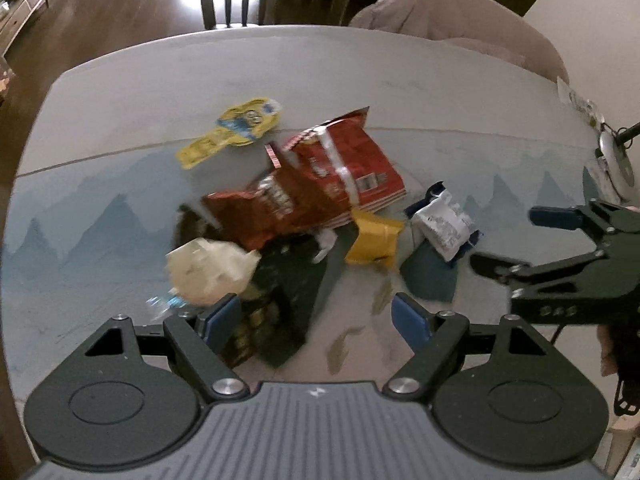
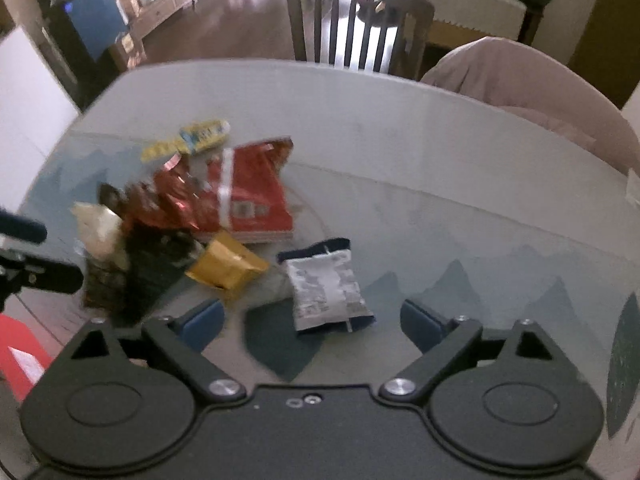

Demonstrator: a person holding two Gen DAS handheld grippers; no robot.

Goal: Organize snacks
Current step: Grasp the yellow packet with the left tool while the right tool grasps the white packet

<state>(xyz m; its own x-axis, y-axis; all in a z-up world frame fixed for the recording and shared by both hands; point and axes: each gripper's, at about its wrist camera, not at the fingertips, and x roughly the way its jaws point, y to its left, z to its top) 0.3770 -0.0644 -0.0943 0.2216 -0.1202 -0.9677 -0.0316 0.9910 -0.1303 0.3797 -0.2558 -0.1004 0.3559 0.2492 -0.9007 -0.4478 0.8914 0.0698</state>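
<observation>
On the table (image 1: pixel 120 92), snacks piled around the red bag (image 1: pixel 352 160) | yellow packet (image 1: pixel 236 128) behind it, gold pouch (image 1: pixel 374 240) and white packet (image 2: pixel 326 288) in front, dark bag (image 1: pixel 280 304) and cream bag (image 1: pixel 208 272) front-left | left gripper (image 1: pixel 320 316) spread, empty | right gripper (image 2: pixel 312 320) spread, empty, near white packet

dark slatted chair (image 2: pixel 360 24) standing behind table (image 2: pixel 400 128), pink cushioned seat (image 2: pixel 532 80) sitting beside it, wood floor (image 1: pixel 120 4) showing
</observation>
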